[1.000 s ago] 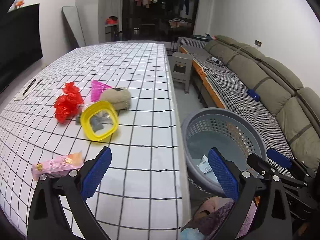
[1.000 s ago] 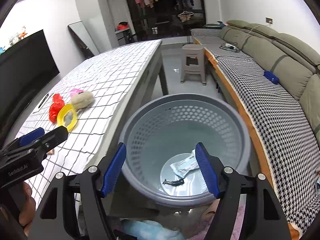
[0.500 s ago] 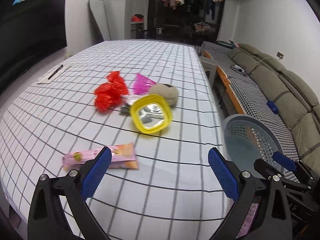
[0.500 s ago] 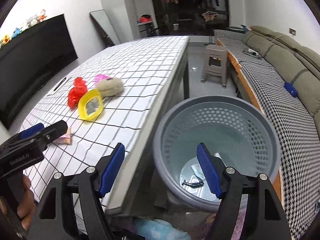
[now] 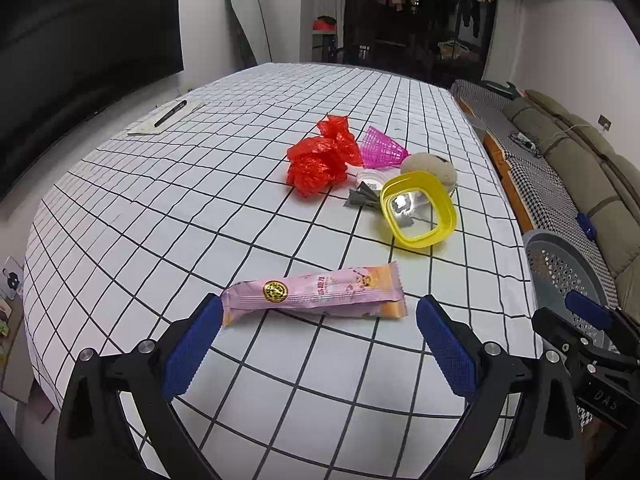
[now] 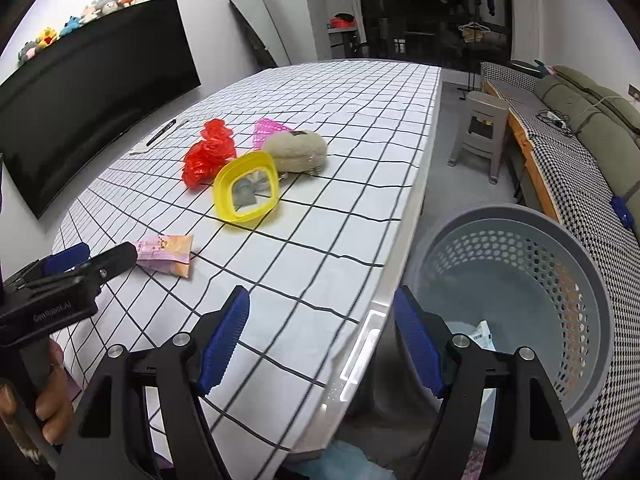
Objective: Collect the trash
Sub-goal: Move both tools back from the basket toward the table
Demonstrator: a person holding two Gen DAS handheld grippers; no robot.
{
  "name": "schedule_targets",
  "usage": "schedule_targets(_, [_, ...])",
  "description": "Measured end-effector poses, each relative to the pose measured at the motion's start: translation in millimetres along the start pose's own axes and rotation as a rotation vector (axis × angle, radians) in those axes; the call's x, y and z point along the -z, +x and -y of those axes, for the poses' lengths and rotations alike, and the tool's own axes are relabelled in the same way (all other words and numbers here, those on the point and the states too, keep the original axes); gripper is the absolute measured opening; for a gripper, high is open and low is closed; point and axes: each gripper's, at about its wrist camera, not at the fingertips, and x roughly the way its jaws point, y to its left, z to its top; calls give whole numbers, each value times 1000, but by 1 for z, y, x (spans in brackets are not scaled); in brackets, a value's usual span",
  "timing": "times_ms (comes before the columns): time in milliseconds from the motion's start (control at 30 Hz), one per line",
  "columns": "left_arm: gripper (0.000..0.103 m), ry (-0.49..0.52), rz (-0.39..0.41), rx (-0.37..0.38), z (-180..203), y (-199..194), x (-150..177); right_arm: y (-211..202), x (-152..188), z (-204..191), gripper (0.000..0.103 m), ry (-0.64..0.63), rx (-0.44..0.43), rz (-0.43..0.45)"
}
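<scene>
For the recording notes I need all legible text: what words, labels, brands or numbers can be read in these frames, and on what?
"GenRobot.AI": on the body of the left gripper, seen from the right wrist view.
"DAS", partly cut off: on the right gripper's body in the left wrist view.
Pink snack wrapper: round yellow emblem and print, too small to read.
Paper in the grey basket: barcode-like label, unreadable.

One pink wrapper (image 5: 316, 294), one red bag (image 5: 322, 156), one yellow lid (image 5: 418, 210), one basket (image 6: 516, 220), two grippers.
</scene>
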Motion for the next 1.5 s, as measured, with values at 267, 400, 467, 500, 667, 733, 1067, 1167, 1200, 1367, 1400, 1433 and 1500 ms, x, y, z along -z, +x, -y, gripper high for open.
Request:
schedule_targets(267, [95,29,-62,-48,-3,25,3,8,-3,-1,71,2,8,-17])
schedule_targets(400, [95,41,-93,-66,-4,39,0,13,-7,2,71,26,-12,-33])
schedule_targets(467, [95,31,-105,-67,-6,45,-2,15,-9,4,71,33,-15,-35])
schedule_targets(500, [95,26,-107,-72,-8,47,-3,16,-11,4,71,32,-13,-35])
schedule_targets(667, [95,-14,-107,-77,-16,54,-13,21,-14,3,71,29,-15,-43])
schedule_targets(733, [95,-27,-105,-74,-18,56,-18,24,-16,2,71,30,-17,-46])
schedule_targets(1067, [95,-15,-83,-53,-26,50,-34,28,-18,3,71,35,-21,-52])
schedule_targets(1167, [95,9,-74,-36,-28,44,-33,28,-17,3,71,38,-28,-52])
schedule_targets(1200, [95,22,-68,-29,-29,42,-33,27,-17,3,71,38,-28,-52])
schedule_targets(1367, [95,133,-54,31,-31,35,-35,27,-17,1,71,38,-37,-55])
schedule_targets(1400, [95,156,-60,58,-32,35,-36,26,-16,0,71,37,-38,-55])
schedule_targets(1433, [95,179,-66,85,-33,35,-36,25,-16,-1,71,36,-39,-54])
schedule_targets(1500, [95,235,-76,122,-34,37,-37,24,-17,-3,71,37,-43,-53])
